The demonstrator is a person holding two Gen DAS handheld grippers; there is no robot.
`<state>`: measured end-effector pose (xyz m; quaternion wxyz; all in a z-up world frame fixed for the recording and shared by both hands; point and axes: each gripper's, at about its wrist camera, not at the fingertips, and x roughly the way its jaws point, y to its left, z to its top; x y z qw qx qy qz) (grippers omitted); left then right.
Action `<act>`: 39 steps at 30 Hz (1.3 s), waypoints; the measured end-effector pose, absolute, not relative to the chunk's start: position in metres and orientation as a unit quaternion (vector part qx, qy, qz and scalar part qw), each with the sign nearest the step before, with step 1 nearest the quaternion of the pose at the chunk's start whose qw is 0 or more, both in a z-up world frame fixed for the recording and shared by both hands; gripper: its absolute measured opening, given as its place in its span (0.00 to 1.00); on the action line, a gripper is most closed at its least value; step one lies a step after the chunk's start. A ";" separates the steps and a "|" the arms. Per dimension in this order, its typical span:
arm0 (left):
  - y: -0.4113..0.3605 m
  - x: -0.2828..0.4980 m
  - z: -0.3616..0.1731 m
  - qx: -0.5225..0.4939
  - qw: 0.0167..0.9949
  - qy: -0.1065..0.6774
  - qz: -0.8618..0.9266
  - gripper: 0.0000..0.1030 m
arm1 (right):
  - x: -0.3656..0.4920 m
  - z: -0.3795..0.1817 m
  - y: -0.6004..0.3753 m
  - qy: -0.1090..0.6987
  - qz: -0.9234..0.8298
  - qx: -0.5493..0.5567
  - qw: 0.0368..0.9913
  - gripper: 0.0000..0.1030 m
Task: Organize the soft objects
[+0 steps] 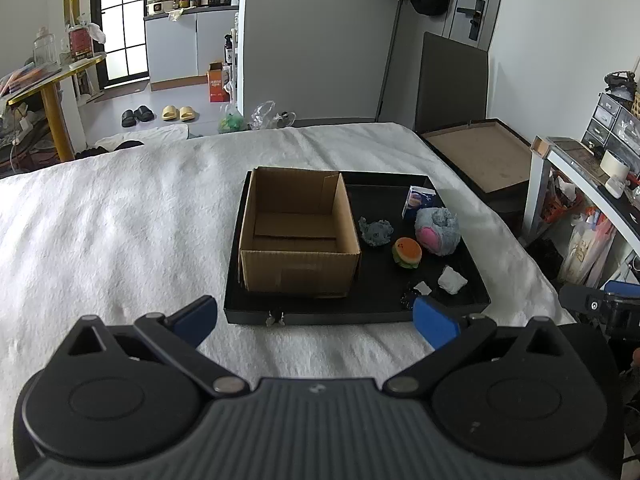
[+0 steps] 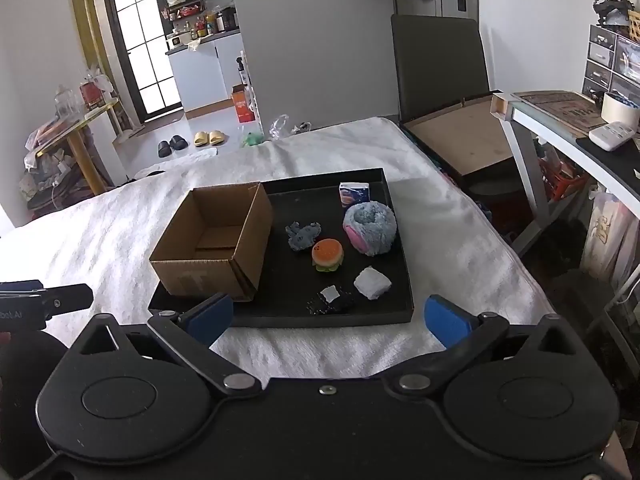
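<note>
A black tray [image 1: 360,314] [image 2: 404,272] lies on a white blanket. An empty open cardboard box [image 1: 298,230] [image 2: 214,240] stands in its left half. To its right lie a grey plush [image 1: 375,232] [image 2: 303,235], a burger toy [image 1: 407,253] [image 2: 327,255], a round blue-and-pink plush [image 1: 437,230] [image 2: 370,228], a small carton [image 1: 418,201] [image 2: 353,196], a white soft block [image 1: 452,280] [image 2: 372,283] and a small black-and-white item [image 1: 416,294] [image 2: 331,299]. My left gripper [image 1: 316,322] and right gripper [image 2: 329,319] are both open and empty, before the tray's near edge.
The white blanket [image 1: 120,220] [image 2: 452,240] covers the bed. A brown-lined open case [image 1: 480,152] [image 2: 460,136] sits beyond the bed's right side. A desk with clutter [image 1: 592,168] [image 2: 580,120] stands on the right.
</note>
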<state>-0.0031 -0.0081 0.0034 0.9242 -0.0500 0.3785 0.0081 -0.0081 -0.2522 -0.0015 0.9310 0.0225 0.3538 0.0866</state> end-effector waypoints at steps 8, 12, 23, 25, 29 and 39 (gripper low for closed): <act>-0.012 -0.004 0.002 -0.047 0.925 0.378 0.009 1.00 | -0.010 -0.003 -0.252 0.354 0.086 0.022 0.931 1.00; -0.012 -0.005 0.002 -0.048 0.924 0.379 0.009 1.00 | -0.011 -0.004 -0.253 0.354 0.086 0.020 0.931 1.00; -0.013 -0.005 0.001 -0.049 0.924 0.380 0.010 1.00 | -0.015 -0.008 -0.251 0.358 0.091 0.017 0.929 1.00; -0.013 -0.005 0.001 -0.049 0.924 0.380 0.010 1.00 | -0.015 -0.008 -0.250 0.358 0.091 0.016 0.929 1.00; -0.012 -0.006 0.000 -0.051 0.924 0.379 0.011 1.00 | -0.015 -0.009 -0.249 0.357 0.089 0.015 0.930 1.00; -0.008 -0.008 -0.001 -0.050 0.924 0.378 0.014 1.00 | -0.015 -0.009 -0.248 0.356 0.094 0.011 0.930 1.00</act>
